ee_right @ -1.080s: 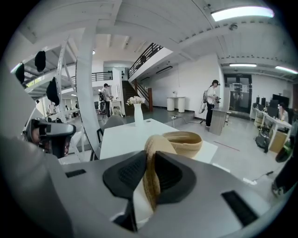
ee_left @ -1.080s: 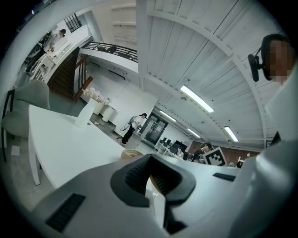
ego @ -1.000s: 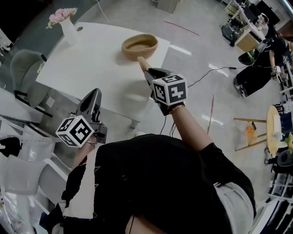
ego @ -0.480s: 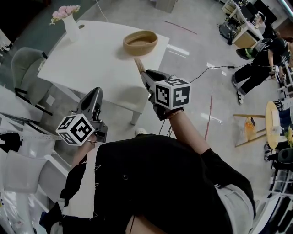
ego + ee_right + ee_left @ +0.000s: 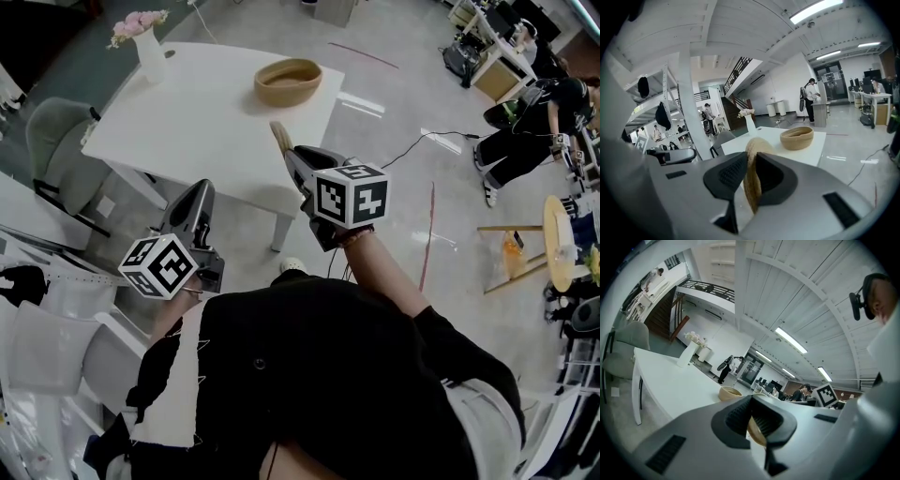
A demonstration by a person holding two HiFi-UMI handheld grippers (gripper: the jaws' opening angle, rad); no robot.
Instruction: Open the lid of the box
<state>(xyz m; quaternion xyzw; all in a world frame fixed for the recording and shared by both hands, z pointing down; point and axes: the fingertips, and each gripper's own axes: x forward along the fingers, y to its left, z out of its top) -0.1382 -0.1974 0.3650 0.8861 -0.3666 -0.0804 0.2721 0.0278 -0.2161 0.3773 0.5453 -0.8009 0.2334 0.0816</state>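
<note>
The box is a round woven basket (image 5: 288,81) standing open at the far corner of the white table (image 5: 187,122); it also shows in the right gripper view (image 5: 797,138) and the left gripper view (image 5: 729,393). Its flat woven lid (image 5: 279,138) is held edge-up, off the box, above the table's near edge. My right gripper (image 5: 292,155) is shut on the lid (image 5: 752,176), with the pads pressing both faces. My left gripper (image 5: 199,192) hangs low at the left beside the table, its jaws together and nothing in them.
A white vase of pink flowers (image 5: 148,47) stands on the table's far left corner. A grey chair (image 5: 52,141) sits at the table's left, with white chairs (image 5: 56,347) near my left side. A cable (image 5: 441,141) runs over the floor at right, where people work at desks (image 5: 525,131).
My right gripper has drawn the lid back from the basket toward me and a little left. The left gripper has hardly moved.
</note>
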